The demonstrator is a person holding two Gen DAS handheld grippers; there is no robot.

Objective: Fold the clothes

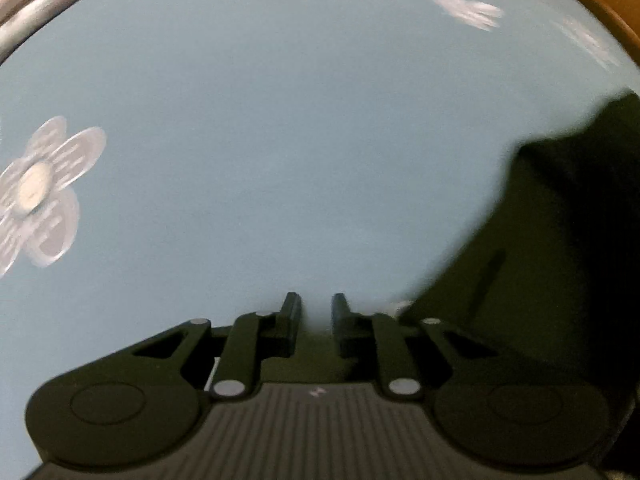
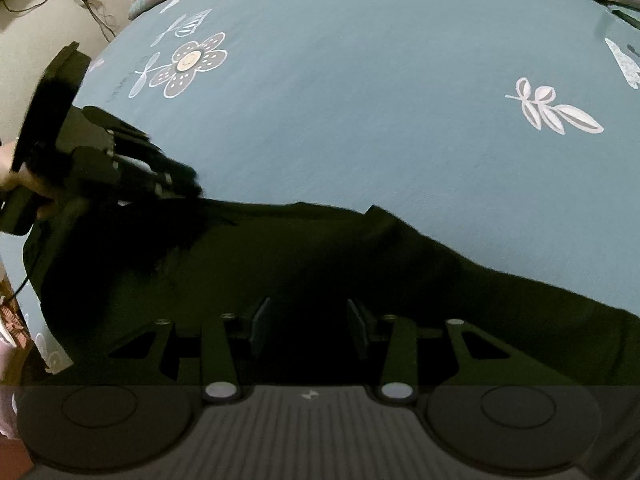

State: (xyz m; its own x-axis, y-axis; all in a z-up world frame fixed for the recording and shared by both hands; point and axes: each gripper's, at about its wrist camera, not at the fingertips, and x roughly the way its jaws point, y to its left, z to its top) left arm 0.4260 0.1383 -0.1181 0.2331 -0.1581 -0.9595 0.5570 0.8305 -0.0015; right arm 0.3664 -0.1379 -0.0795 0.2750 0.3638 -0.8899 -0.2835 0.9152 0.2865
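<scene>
your left gripper (image 1: 316, 312) stands nearly closed and empty over the blue flowered bedsheet (image 1: 280, 140); your right gripper (image 2: 308, 328), half open, hovers above the dark cloth garment (image 2: 320, 272). grasp its edge squarely.

A dark garment (image 2: 320, 264) lies spread across a blue bedsheet (image 2: 360, 100) printed with white flowers. The right gripper (image 2: 308, 328) hovers over the garment, jaws apart, nothing between them. At left, a hand (image 2: 24, 184) holds the left gripper (image 2: 176, 184) at the garment's edge.
</scene>
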